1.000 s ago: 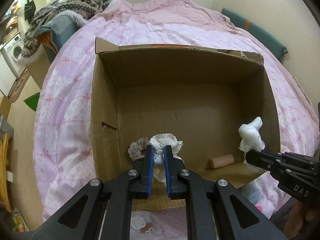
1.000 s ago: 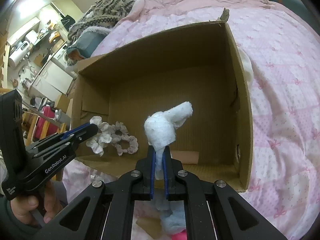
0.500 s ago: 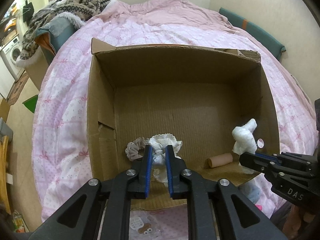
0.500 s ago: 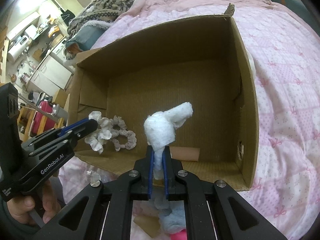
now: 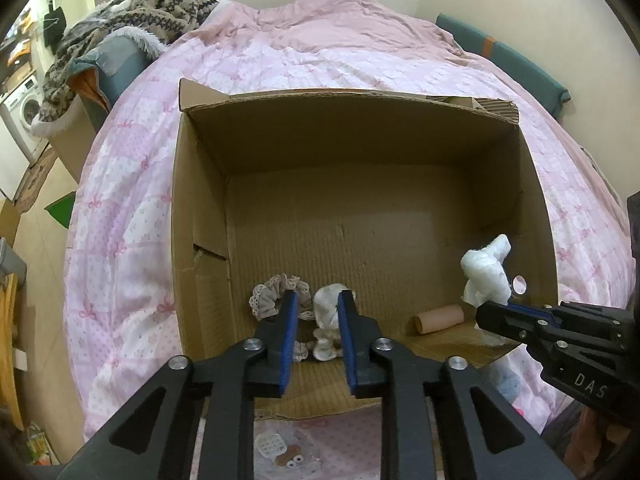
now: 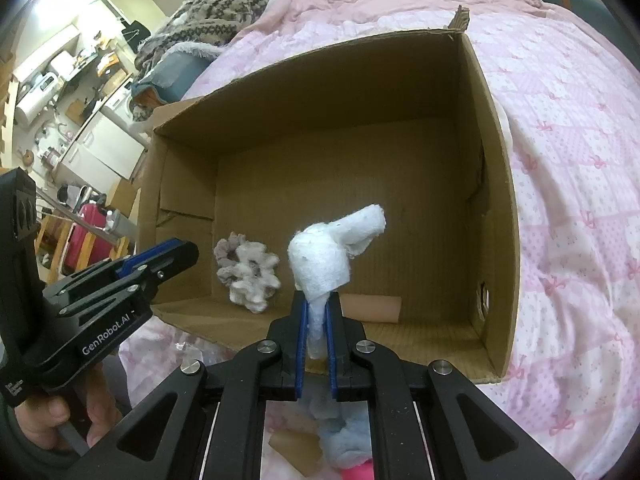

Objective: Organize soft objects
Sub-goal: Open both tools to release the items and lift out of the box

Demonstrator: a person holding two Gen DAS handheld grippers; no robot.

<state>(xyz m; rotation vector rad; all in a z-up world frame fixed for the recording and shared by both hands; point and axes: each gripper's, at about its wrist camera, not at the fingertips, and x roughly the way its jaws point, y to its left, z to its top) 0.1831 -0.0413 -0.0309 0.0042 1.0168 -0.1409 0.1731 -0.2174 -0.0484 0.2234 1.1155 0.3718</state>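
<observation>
An open cardboard box (image 5: 200, 208) (image 6: 492, 184) lies on a pink bed. My left gripper (image 5: 318, 300) (image 6: 176, 252) is open over the box's near left part. Below it on the box floor lie a white frilly scrunchie (image 5: 330, 312) (image 6: 256, 280) and a beige scrunchie (image 5: 272, 294) (image 6: 224, 250). My right gripper (image 6: 316, 304) (image 5: 496, 312) is shut on a white fluffy cloth (image 6: 324, 256) (image 5: 486, 276) and holds it upright above the box's near right part.
A pinkish cardboard tube (image 5: 438, 318) (image 6: 374, 308) lies on the box floor near the front. A light blue soft item (image 6: 340, 436) and something bright pink (image 6: 360, 472) lie on the bed under my right gripper. A patterned blanket (image 5: 132, 4) is piled at the far left.
My left gripper has opened and let go of the white frilly scrunchie, which now lies on the box floor. My right gripper still holds the white cloth, slightly further over the box.
</observation>
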